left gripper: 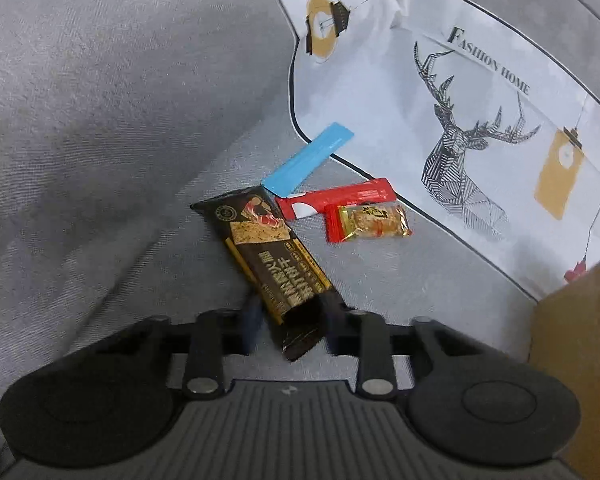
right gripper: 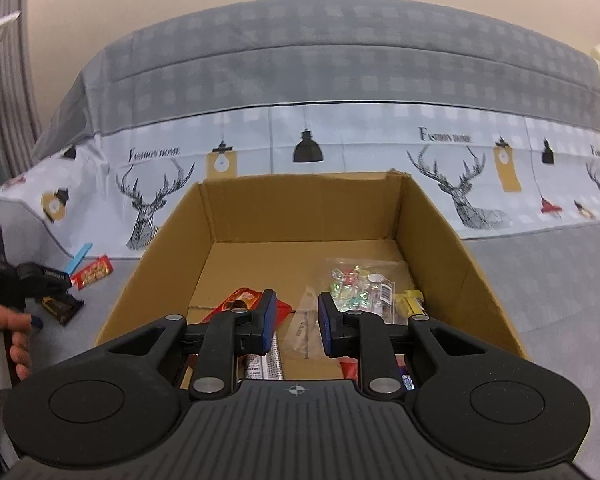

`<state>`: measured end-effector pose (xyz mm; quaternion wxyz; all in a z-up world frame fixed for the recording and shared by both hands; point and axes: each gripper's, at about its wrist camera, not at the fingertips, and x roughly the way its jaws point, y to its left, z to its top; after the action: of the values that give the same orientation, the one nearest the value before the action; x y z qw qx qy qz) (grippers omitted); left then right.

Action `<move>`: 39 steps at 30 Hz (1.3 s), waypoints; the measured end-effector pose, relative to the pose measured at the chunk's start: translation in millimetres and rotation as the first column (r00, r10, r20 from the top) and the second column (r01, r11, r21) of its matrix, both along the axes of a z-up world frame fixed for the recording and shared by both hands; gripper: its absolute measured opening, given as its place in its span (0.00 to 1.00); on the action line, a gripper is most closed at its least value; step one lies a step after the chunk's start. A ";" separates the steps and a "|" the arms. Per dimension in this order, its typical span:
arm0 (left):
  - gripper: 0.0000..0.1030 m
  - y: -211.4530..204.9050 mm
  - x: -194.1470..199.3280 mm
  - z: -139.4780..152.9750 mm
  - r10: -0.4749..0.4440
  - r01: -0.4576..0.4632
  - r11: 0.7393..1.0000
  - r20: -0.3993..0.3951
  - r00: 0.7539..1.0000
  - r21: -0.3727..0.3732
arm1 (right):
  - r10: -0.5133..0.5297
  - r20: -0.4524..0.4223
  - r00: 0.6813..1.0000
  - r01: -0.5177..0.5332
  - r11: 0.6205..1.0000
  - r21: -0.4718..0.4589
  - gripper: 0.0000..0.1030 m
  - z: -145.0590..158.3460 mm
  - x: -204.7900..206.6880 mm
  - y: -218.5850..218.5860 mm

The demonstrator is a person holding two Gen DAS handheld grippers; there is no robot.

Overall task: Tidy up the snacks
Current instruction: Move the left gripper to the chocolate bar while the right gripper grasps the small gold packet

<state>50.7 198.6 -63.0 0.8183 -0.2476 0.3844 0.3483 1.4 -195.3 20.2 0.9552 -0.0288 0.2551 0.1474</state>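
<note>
A black snack bar [left gripper: 268, 252] lies on the grey sofa seat, and my left gripper [left gripper: 292, 312] is shut on its near end, one finger pressing each long side. Beyond it lie a blue sachet [left gripper: 308, 164], a red packet [left gripper: 336, 200] and a small orange-yellow snack [left gripper: 374, 222]. My right gripper [right gripper: 296, 320] hangs over the open cardboard box [right gripper: 300, 216], open, with nothing between its blue pads. Inside the box are a clear bag of sweets [right gripper: 360, 284], a red pack [right gripper: 244, 300] and a yellow item [right gripper: 412, 300].
A deer-print cloth [left gripper: 460, 128] covers the sofa back behind the snacks. The box's corner [left gripper: 580, 340] stands to the right of the left gripper. A person's hand [right gripper: 8, 332] holds the left gripper [right gripper: 32, 280] left of the box.
</note>
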 end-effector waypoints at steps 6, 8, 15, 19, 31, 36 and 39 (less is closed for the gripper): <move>0.25 2.8 -24.5 6.9 0.096 -0.097 0.994 -0.017 0.995 -0.055 | 0.074 -0.018 0.997 -0.071 0.992 0.107 0.24 18.9 14.7 56.3; 0.33 8.2 -31.1 8.3 0.138 -0.139 0.987 -0.017 0.990 -0.083 | 0.133 -0.012 0.991 -0.129 0.976 0.175 0.24 28.6 25.3 93.7; 0.54 27.9 -43.6 18.0 0.239 -0.237 0.962 -0.003 0.971 -0.138 | 0.355 -0.269 0.895 -0.264 0.910 0.320 0.24 18.1 124.5 227.7; 0.55 28.5 -43.5 16.2 0.229 -0.232 0.959 -0.037 0.973 -0.162 | 0.332 -0.505 0.797 -0.230 0.939 0.254 0.33 -31.8 175.9 298.5; 0.56 29.6 -32.2 18.5 0.205 -0.205 0.963 -0.019 0.979 -0.172 | 0.237 -0.546 0.804 -0.194 0.972 0.136 0.21 -78.3 199.0 340.9; 0.65 26.4 -25.1 22.2 0.186 -0.182 0.969 0.010 0.982 -0.166 | 0.217 -0.485 0.847 -0.192 0.976 0.103 0.19 -55.2 193.9 300.6; 0.72 24.3 -17.9 21.7 0.175 -0.173 0.974 0.000 0.985 -0.147 | 0.226 -0.452 0.863 -0.205 0.974 0.094 0.19 -32.6 179.0 269.9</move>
<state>32.8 222.9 -41.3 0.7668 -0.3419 0.3803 0.3880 180.4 74.6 -12.4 0.8454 -0.0010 0.4659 0.2612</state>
